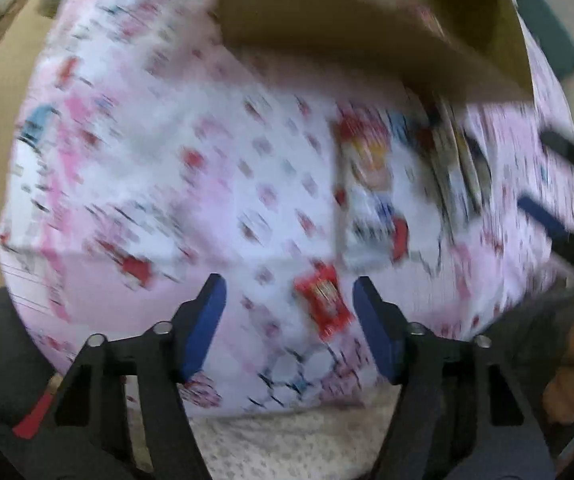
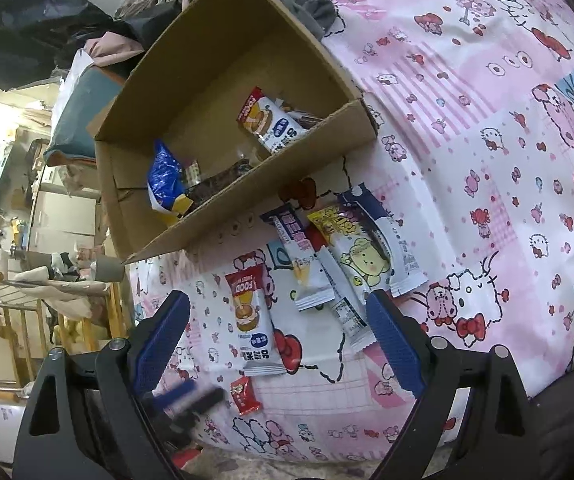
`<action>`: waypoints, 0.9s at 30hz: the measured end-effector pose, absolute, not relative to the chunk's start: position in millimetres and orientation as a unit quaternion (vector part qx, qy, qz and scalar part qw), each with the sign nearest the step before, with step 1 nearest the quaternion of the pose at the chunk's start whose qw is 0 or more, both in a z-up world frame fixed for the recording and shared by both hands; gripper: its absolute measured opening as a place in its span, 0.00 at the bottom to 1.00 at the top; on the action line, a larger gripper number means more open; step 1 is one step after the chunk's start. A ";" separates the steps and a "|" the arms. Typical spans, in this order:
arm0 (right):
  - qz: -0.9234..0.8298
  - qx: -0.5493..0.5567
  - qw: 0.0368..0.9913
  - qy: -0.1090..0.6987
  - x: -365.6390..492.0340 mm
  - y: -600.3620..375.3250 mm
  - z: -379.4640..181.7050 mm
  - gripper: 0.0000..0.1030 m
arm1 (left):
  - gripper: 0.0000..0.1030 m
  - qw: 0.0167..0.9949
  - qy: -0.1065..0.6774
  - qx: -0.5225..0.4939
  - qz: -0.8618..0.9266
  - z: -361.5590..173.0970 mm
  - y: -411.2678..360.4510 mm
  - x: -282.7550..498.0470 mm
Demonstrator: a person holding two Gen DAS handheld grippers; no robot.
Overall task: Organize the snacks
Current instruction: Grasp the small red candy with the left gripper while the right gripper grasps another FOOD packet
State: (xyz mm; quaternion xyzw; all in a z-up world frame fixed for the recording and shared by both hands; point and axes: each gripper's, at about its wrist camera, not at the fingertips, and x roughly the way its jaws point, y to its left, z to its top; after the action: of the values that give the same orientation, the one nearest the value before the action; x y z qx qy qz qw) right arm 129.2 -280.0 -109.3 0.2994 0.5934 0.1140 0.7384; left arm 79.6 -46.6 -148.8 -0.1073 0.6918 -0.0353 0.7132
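On the pink cartoon-print cloth (image 2: 467, 128) a loose group of snack packets lies just in front of a brown cardboard box (image 2: 223, 92). Nearest the box are long white wrappers overlapping one another: one with a dark blue end (image 2: 293, 248), and one with a yellow top and a pale yellow cartoon face (image 2: 361, 264). Beside them, a little apart, lies a white packet with a red end and a picture of a round cake (image 2: 253, 320). Below it, near the cloth's edge, sits a small red sachet (image 2: 244, 394).

Inside the box rest a matching cake packet (image 2: 269, 124), leaning on the front wall, a crumpled blue bag (image 2: 165, 178) and some dark wrappers.

Right gripper (image 2: 279, 334) hangs spread wide over the cake packet, gripping nothing. Left gripper (image 1: 289, 312) points steeply down at the cloth, its view badly blurred; its blue pads (image 1: 203, 328) stand apart on either side of the red sachet (image 1: 323, 300), not pressing it.
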 end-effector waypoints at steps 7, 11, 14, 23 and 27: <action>0.110 0.296 0.740 0.594 131.0 -280.8 -110.7 0.90 | 0.32 0.711 0.700 -0.048 -0.052 -163.1 -78.6 70.5; 0.115 0.288 0.740 0.597 130.2 -276.9 -110.1 0.90 | 0.30 0.710 0.700 -0.064 -0.049 -164.9 -73.1 72.1; 0.116 0.287 0.740 0.597 130.0 -274.7 -109.5 0.90 | 0.13 0.719 0.692 -0.049 -0.048 -162.7 -72.1 72.3; 0.127 0.276 0.732 0.609 128.2 -266.0 -111.6 0.90 | 0.13 0.751 0.659 -0.050 -0.008 -126.5 -31.5 86.0; 0.161 0.253 0.719 0.627 129.6 -242.5 -117.0 0.78 | 0.13 0.756 0.650 -0.070 0.024 -116.2 -7.8 93.7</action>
State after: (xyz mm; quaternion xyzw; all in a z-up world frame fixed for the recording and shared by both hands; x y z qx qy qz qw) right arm 129.6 -242.5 -117.0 0.2528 0.6265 0.1612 0.7194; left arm 93.7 -7.8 -116.2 -0.0703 0.6504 0.0243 0.7559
